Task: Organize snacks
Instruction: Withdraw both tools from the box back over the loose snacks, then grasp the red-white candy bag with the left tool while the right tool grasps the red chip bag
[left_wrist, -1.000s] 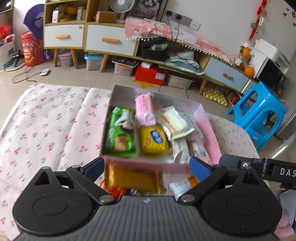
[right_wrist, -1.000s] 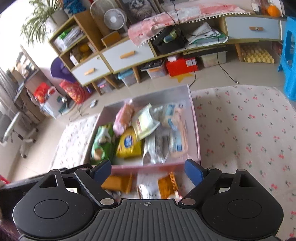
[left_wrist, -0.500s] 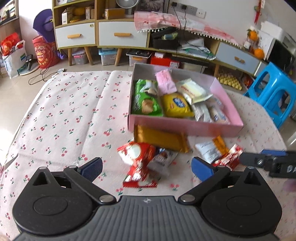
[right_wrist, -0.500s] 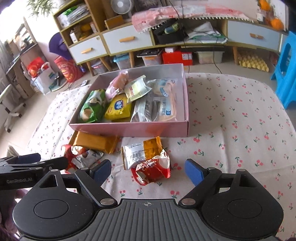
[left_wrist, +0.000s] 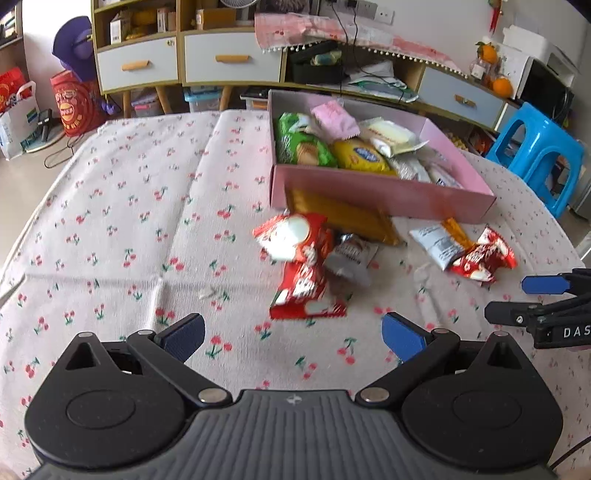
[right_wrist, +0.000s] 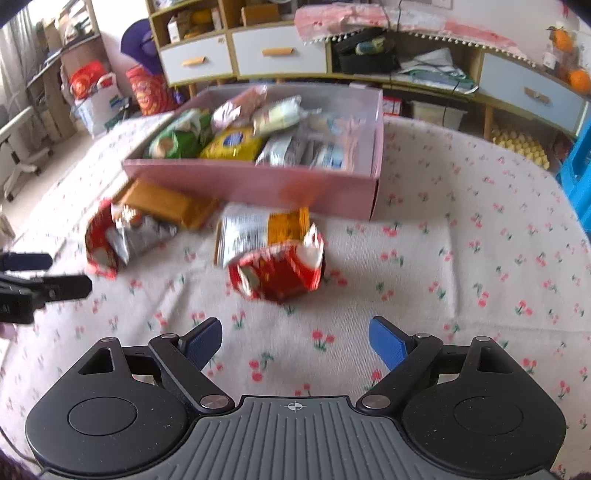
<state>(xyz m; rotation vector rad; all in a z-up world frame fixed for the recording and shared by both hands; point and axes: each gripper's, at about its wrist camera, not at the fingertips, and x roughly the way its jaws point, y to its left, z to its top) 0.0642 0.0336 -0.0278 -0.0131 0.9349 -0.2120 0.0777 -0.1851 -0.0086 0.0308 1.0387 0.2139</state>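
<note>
Left tool (left_wrist: 291, 334) and right tool (right_wrist: 295, 338) both hang with jaws apart, holding nothing, over the cherry-print tabletop (left_wrist: 110, 229). "DAS" reads on the right tool's side in the left view. Beyond lie loose red snack packs (left_wrist: 299, 258), print blurred, then the pink box (left_wrist: 380, 199) full of snacks.

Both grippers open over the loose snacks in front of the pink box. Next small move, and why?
Probably ease the right gripper forward and down onto the crumpled red packet. It lies loose on the cherry-print cloth, outside the pink box, almost centred between the open, empty jaws. The left gripper similarly faces the long red packet.
</note>
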